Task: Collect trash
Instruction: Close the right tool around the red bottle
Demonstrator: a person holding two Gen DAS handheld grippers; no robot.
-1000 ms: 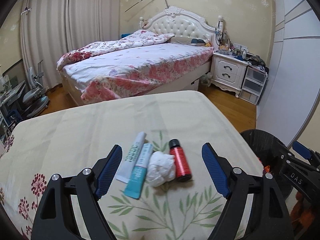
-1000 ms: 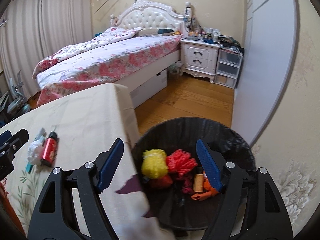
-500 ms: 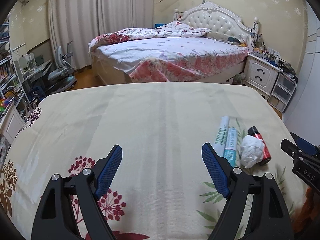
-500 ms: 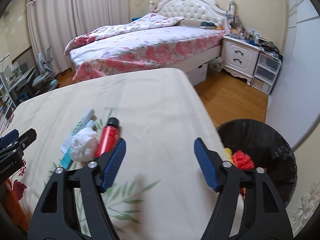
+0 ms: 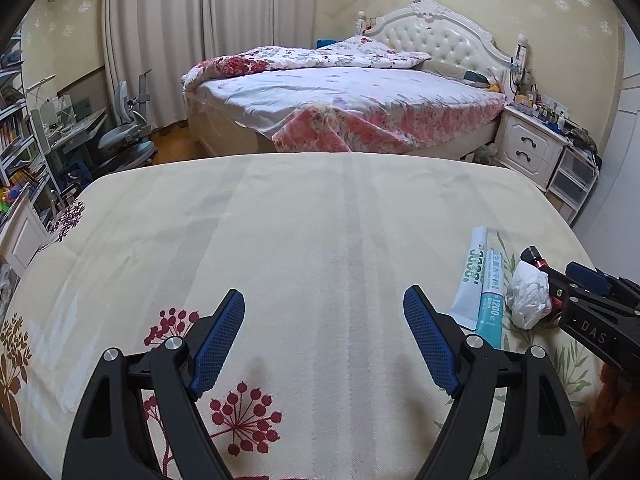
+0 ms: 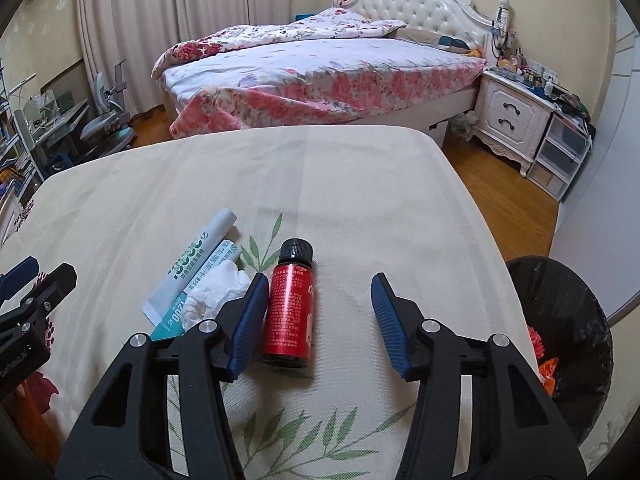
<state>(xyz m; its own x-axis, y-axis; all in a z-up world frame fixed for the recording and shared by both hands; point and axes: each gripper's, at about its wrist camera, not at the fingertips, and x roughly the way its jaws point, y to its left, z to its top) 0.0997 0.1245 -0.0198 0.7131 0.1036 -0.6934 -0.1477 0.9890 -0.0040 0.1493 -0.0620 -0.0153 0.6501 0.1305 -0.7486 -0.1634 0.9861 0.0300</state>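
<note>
Blue-padded fingers (image 6: 250, 322) of the right gripper (image 6: 316, 320) were closing around the red bottle (image 6: 290, 312), which lay between them on its side, cap pointing away; the left pad sat just beside it, the right pad apart, so nothing was gripped yet. The left gripper (image 5: 324, 340) hung wide and empty above bare cloth. A good grasp would probably centre the jaws on the bottle's body, since a round bottle may roll off a one-sided push into the crumpled tissue (image 6: 214, 294) touching the near pad. Two flat tubes (image 6: 196, 270) lay beyond the tissue. Everything rested on a cream floral tablecloth (image 6: 360, 184), with the black trash bin (image 6: 568, 336) at the table's right edge, a floral-quilted bed (image 6: 320, 68) and white nightstand (image 6: 512, 116) behind.
</note>
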